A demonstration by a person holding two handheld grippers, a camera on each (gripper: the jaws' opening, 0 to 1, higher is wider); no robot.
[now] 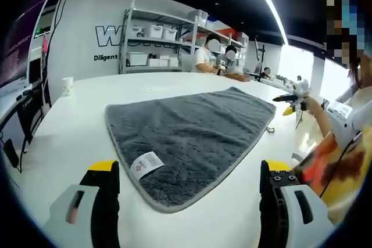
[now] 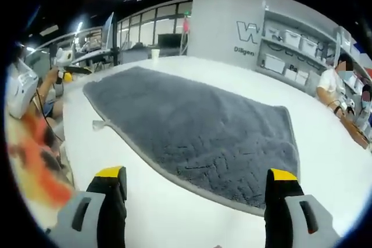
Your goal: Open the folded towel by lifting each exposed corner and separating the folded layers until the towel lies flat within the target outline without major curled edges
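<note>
A dark grey, plush rectangular towel with a paler grey stitched border [image 1: 192,137] lies spread out on the white tabletop, filling the middle of the left gripper view from the centre left across to the right of centre. Its nearest rounded corner sits at the lower middle of the frame, and a small white care label with red print [image 1: 146,165] lies face-up on the pile just beside that corner's left edge. In the right gripper view the same towel [image 2: 197,126] stretches from the upper left to the lower right, pile showing faint pressed patterns, edges lying flat against the surface
</note>
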